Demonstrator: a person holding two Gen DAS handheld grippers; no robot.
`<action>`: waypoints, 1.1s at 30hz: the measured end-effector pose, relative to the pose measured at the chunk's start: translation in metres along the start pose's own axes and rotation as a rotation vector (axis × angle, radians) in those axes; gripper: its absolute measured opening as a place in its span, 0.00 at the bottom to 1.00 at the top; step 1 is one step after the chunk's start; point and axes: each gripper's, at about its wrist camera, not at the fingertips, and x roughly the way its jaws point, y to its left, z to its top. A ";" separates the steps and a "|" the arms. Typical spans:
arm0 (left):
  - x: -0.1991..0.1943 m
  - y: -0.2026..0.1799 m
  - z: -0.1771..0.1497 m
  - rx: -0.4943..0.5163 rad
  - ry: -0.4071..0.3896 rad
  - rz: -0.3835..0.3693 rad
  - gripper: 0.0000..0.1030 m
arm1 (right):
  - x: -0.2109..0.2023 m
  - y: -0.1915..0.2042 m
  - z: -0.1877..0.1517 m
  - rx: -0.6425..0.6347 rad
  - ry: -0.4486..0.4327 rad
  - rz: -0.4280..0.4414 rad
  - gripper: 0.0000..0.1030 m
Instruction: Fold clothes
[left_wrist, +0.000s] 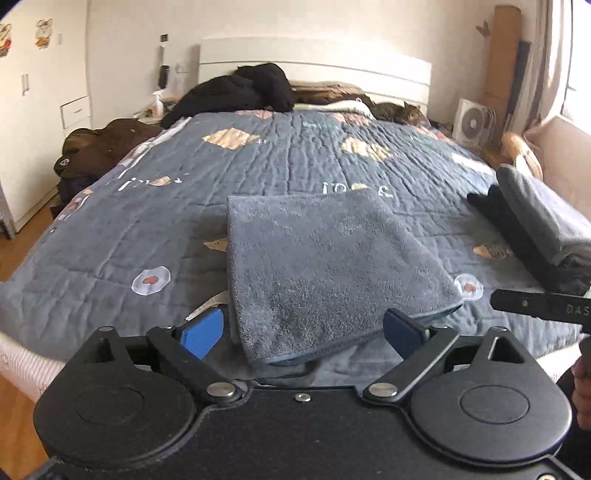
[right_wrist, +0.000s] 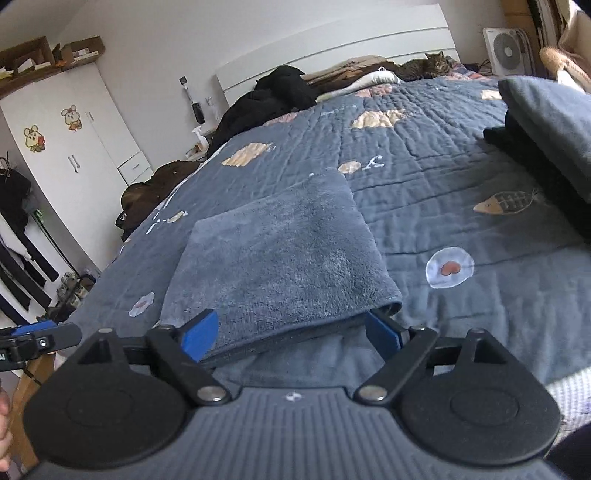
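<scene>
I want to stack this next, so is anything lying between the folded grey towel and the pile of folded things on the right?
Nothing visible: only bare quilt lies between the folded grey towel and the pile.

A grey-blue plush towel (left_wrist: 325, 266) lies folded into a flat rectangle near the bed's (left_wrist: 147, 221) foot; a stack of folded clothes (left_wrist: 535, 221), apparently dark under grey, sits apart.

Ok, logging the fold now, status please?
Left claw open, right claw open, both empty. Grey towel folded flat on bedspread. Nothing in the way.
</scene>
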 end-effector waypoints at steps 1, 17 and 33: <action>0.000 -0.001 -0.001 -0.005 -0.001 -0.002 0.92 | -0.005 0.002 0.000 -0.007 -0.012 -0.006 0.84; 0.015 -0.016 0.003 0.009 0.033 0.013 0.92 | -0.034 0.035 0.026 -0.114 -0.033 -0.103 0.85; 0.028 -0.027 0.002 0.040 0.070 0.026 0.93 | -0.015 0.031 0.038 -0.159 0.061 -0.104 0.85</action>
